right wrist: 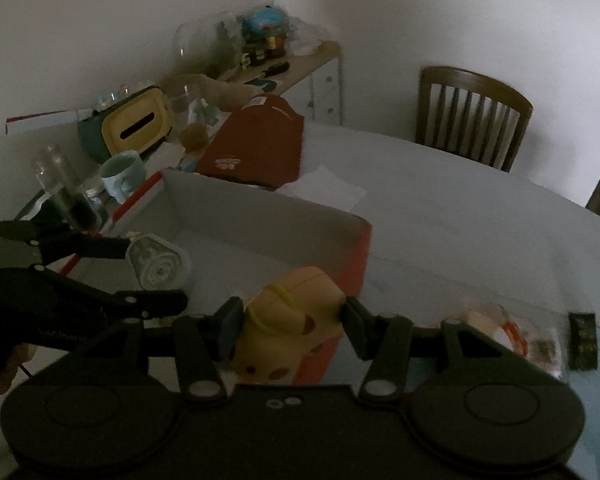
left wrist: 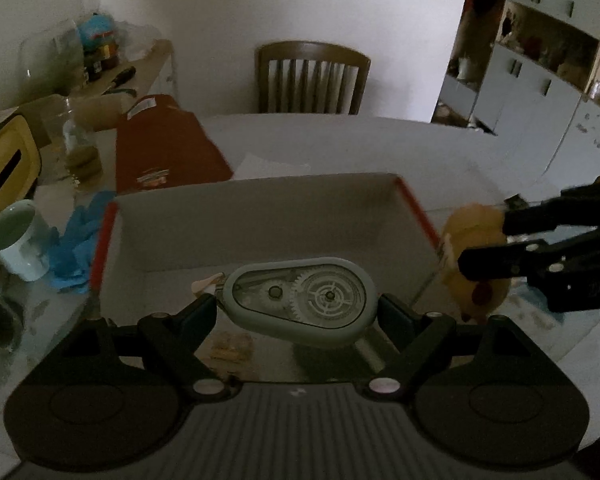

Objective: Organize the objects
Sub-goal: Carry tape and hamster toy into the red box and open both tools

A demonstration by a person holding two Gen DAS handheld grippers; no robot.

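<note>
We see a dim room with a round grey counter point(right wrist: 460, 216) and a brown chair point(left wrist: 313, 77) behind it. A white box point(left wrist: 260, 220) with red edges sits on the counter. Our left gripper point(left wrist: 298, 306) has its jaws closed on a grey tape roller point(left wrist: 300, 300), held over the box. Our right gripper point(right wrist: 288, 320) has its jaws squeezing a yellow toy point(right wrist: 292, 320) at the box's near corner.
</note>
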